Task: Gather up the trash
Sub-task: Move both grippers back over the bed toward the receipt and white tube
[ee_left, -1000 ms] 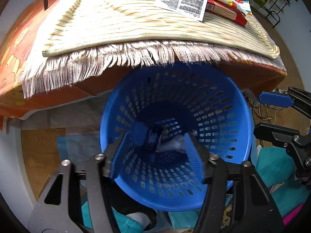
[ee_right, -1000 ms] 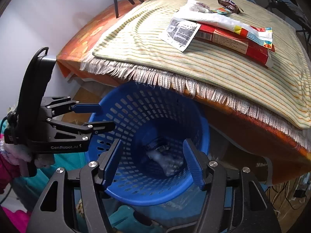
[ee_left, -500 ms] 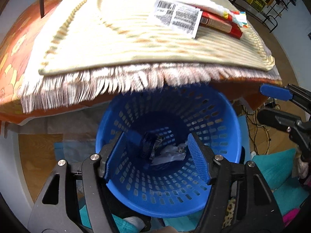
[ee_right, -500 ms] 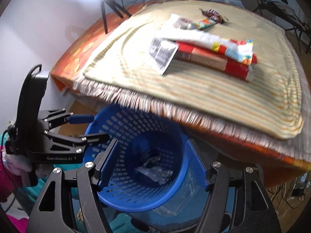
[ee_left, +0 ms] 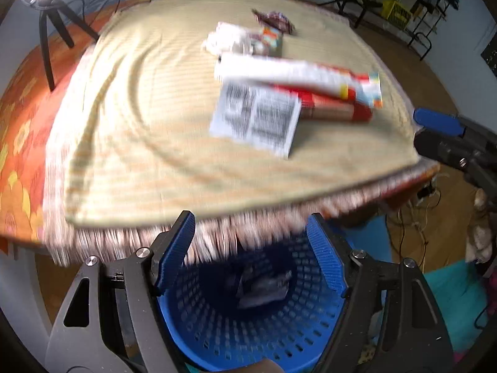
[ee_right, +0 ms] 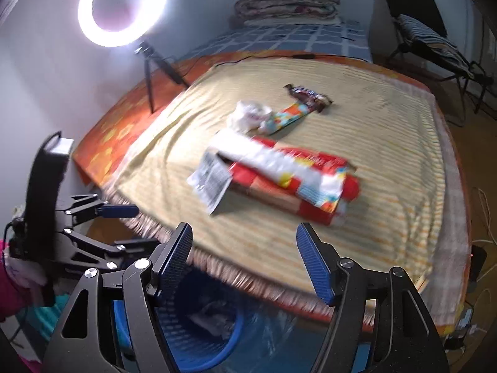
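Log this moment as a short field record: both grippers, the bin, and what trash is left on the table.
left gripper: open, empty, above the basket
right gripper: open, empty, at the table edge
blue basket: on the floor below the fringed table edge, some trash already inside
white printed wrapper: on the cloth, nearest the grippers
red box: under a long white wrapper
crumpled white paper: farther back
dark candy wrapper: farthest

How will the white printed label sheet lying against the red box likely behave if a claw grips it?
The white label sheet looks thin and flat, so probably floppy and very light. One edge rests against the red box, so it may lift easily there. It might slide on the striped cloth.
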